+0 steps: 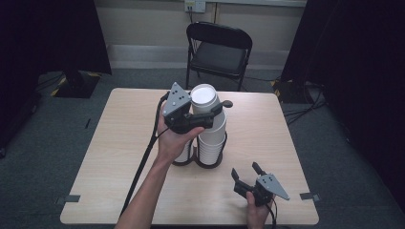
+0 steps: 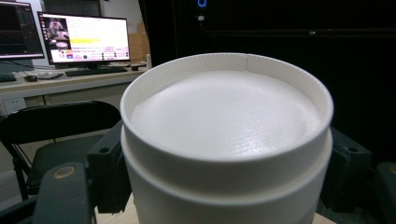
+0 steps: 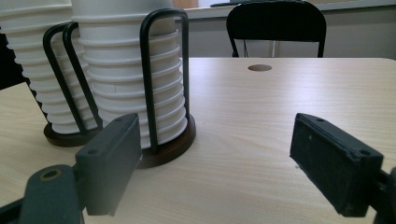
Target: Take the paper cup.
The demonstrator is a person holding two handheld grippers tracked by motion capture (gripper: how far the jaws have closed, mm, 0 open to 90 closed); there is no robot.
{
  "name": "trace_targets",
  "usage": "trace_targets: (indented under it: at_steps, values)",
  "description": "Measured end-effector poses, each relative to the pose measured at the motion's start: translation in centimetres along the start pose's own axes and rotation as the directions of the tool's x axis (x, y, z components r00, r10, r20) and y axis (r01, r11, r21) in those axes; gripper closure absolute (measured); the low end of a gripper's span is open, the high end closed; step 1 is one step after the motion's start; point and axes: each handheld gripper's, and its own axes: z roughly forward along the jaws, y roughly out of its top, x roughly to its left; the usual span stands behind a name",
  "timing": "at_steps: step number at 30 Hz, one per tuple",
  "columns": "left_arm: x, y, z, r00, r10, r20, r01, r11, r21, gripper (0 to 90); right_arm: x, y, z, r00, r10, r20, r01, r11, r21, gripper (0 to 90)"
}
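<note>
The left gripper (image 1: 213, 113) is clamping the top white cup (image 1: 204, 95) of the right stack. The right gripper (image 1: 247, 172) is hovering, jaws apart, over the worktop's (image 1: 267, 138) near-right part.

grey carpet (image 1: 43, 143); black folding chair (image 1: 218, 52); black curtains (image 1: 52, 33); monitors (image 2: 84, 39)

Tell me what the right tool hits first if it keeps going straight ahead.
Probably nothing soon: the right tool points over bare table. The cup stack sits left of its line; the chair stands far beyond the edge.
</note>
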Motion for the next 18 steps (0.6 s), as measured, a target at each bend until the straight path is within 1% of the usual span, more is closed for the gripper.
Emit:
trace_targets:
  at_steps: [1,2,3,4,5,6,7,8,9,10,11,12,13,14,15,18]
  values:
    - [0.0,0.0,0.0,1.0000,0.000,0.000,0.000,1.0000,0.000,21.6,0.0,0.0,0.0,1.0000,-0.001,0.001,0.001,1.000,-0.002,16.0]
    - [0.0,0.1,-0.2,0.9999,0.007,0.009,-0.007,0.9999,0.012,21.6,0.0,0.0,0.0,1.0000,-0.001,0.001,0.001,1.000,-0.002,16.0]
    - [0.1,0.2,-0.3,1.0000,0.006,0.005,-0.007,0.9998,0.017,21.6,0.0,0.0,0.0,1.0000,0.001,0.005,-0.001,1.000,0.001,15.9]
    - [0.1,0.2,-0.5,1.0000,-0.004,0.002,0.004,0.9999,0.016,21.6,0.0,0.0,0.0,1.0000,0.001,0.005,-0.001,1.000,0.001,15.9]
    - [0.0,0.2,-1.0,0.9999,-0.010,0.012,0.010,0.9998,0.015,21.6,0.0,0.1,0.1,1.0000,-0.001,0.002,0.001,1.000,0.013,15.6]
    - [-0.1,0.3,-1.2,0.9999,-0.001,0.012,0.001,0.9999,0.017,21.6,0.0,0.1,0.1,1.0000,-0.002,0.002,0.002,1.000,0.014,15.6]
    - [-0.1,0.3,-1.2,0.9999,-0.001,0.012,0.001,0.9999,0.017,21.6,0.0,0.1,0.1,1.0000,-0.002,0.002,0.002,1.000,0.014,15.6]
    - [-0.2,0.3,-1.4,0.9999,0.014,0.006,-0.014,0.9997,0.022,21.6,0.0,0.1,0.1,1.0000,-0.001,0.004,0.001,1.000,0.013,15.6]
    - [-0.3,0.3,-1.6,0.9997,0.021,0.011,-0.021,0.9995,0.022,21.6,0.0,0.1,0.1,1.0000,0.001,0.008,-0.001,1.000,0.011,15.7]
    - [-0.6,0.3,-2.0,0.9990,0.029,0.035,-0.029,0.9994,0.017,21.6,-0.1,0.0,0.1,0.9999,0.011,0.010,-0.012,1.000,0.008,15.7]
    - [-0.6,0.3,-2.0,0.9990,0.029,0.035,-0.029,0.9994,0.017,21.5,-0.1,0.0,0.1,0.9999,0.011,0.010,-0.011,1.000,0.007,15.7]
    - [-1.2,0.2,-2.5,0.9983,0.045,0.037,-0.046,0.9988,0.017,21.5,-0.1,0.0,0.0,0.9999,0.014,0.009,-0.014,1.000,0.009,15.7]
    - [-1.2,0.2,-2.5,0.9983,0.045,0.037,-0.046,0.9988,0.017,21.5,-0.1,0.0,0.0,0.9999,0.011,0.009,-0.011,1.000,0.007,15.8]
    - [-1.6,0.0,-3.0,0.9975,0.060,0.038,-0.061,0.9978,0.024,21.5,0.0,0.0,0.0,0.9999,0.009,0.009,-0.009,1.000,0.006,15.8]
    - [-1.7,-0.1,-3.2,0.9972,0.060,0.044,-0.061,0.9978,0.027,21.5,0.0,0.0,0.0,0.9999,0.008,0.009,-0.008,1.000,0.004,15.8]
    - [-1.9,-0.3,-3.6,0.9976,0.055,0.041,-0.057,0.9979,0.031,21.4,0.0,0.0,0.0,0.9999,0.006,0.011,-0.006,1.000,0.000,15.8]
